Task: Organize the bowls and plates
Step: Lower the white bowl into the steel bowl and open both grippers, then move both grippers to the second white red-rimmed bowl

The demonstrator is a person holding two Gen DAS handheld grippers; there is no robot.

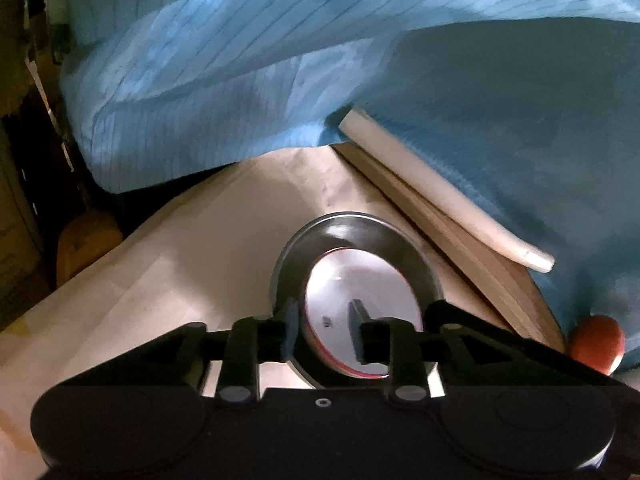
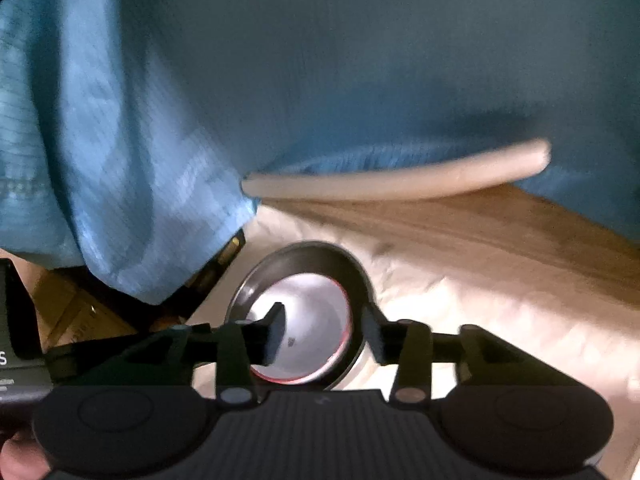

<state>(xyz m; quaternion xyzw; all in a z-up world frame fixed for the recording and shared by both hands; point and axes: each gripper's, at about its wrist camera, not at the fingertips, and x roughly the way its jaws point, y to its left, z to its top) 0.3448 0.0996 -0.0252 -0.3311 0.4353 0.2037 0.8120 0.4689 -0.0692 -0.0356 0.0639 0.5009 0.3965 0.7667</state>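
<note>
Left tongs clamped across black bowl's rim at 9 o'clock: one finger outside, the other inside on white red-rimmed dish nested within. Right tongs likewise gripping rim at 3 o'clock, inner finger on the dish. Bowl low at centre, over paper-covered desk; contact unclear. Blue striped garment from 10 to 3 o'clock.
</note>
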